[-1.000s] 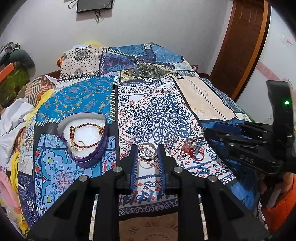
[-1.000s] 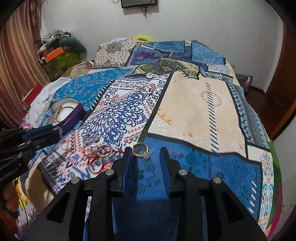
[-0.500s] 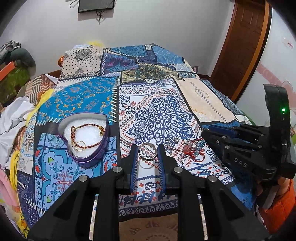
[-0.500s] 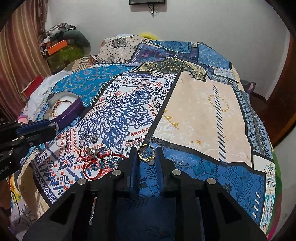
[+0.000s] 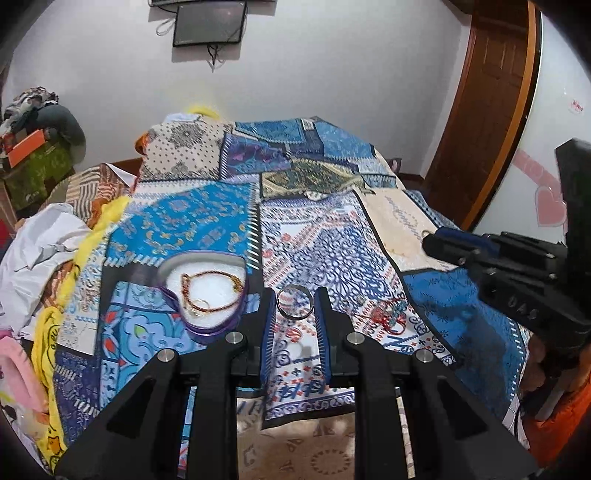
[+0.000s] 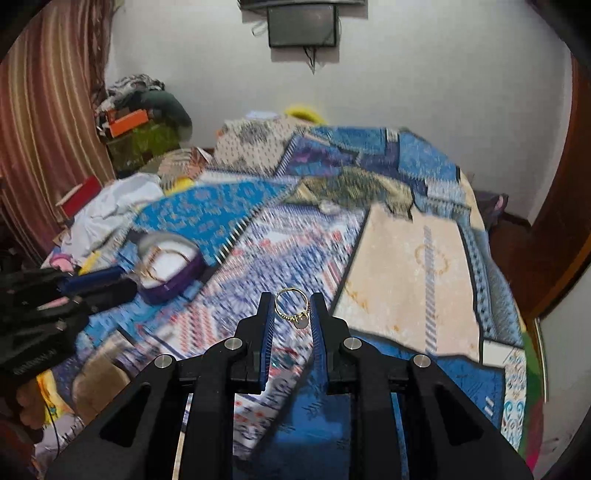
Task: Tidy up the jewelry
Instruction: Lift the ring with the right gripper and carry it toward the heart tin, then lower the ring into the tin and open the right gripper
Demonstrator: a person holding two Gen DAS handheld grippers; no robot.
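Observation:
My left gripper (image 5: 294,303) is shut on a silver ring (image 5: 294,306) and holds it above the patterned bedspread, just right of a purple heart-shaped box (image 5: 207,291). The box has a white lining and holds a red-gold bracelet (image 5: 212,291). My right gripper (image 6: 291,308) is shut on a gold ring with a stone (image 6: 291,308), lifted above the bed; it also shows at the right of the left wrist view (image 5: 432,240). A tangle of red and silver jewelry (image 5: 388,314) lies on the bedspread between the grippers. The box also shows in the right wrist view (image 6: 171,267).
The bed is covered by a blue, white and cream patchwork spread (image 5: 325,251). Piled clothes (image 5: 40,243) lie along its left side. A wooden door (image 5: 487,96) stands at the right. A wall-mounted screen (image 5: 208,22) hangs behind the bed.
My right gripper closed on the gold ring, lifted it off the spread and swung left. My left gripper rose slightly with the silver ring still in it.

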